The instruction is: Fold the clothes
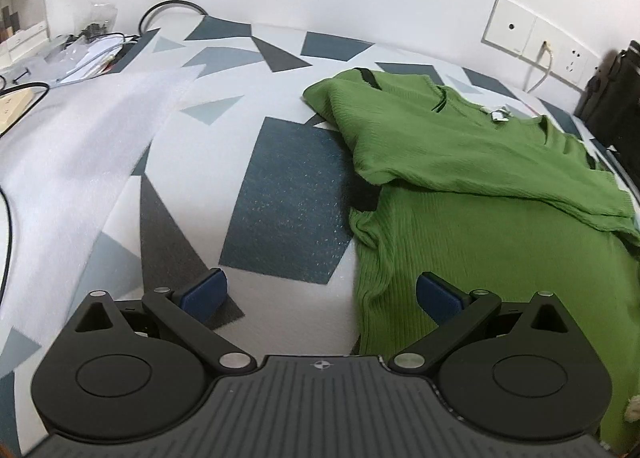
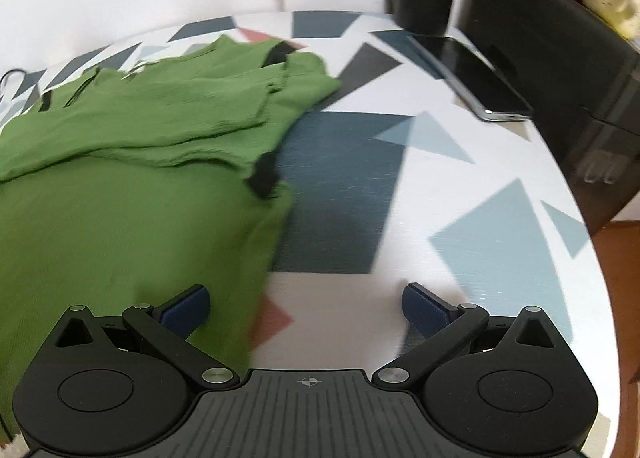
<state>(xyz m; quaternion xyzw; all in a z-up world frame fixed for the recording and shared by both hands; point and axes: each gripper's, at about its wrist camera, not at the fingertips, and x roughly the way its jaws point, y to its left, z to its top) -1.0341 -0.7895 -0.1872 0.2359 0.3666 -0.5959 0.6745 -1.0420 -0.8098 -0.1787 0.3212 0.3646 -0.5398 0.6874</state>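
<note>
Geometric-print table (image 1: 280,186) | green ribbed top (image 1: 480,162) lies right of centre, far part folded over toward the near body | left gripper (image 1: 320,294) and right gripper (image 2: 306,308) both spread wide, empty | later folds seem left

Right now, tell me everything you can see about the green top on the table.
The green top is a ribbed knit garment with black trim at its openings and a small pale tag near the neckline. It lies partly folded on the geometric-patterned tablecloth: the upper part is doubled over the lower body, leaving wrinkled layers. Neither open gripper holds it. The left gripper straddles its left edge, one finger above the fabric; the right gripper straddles its right edge likewise.
</note>
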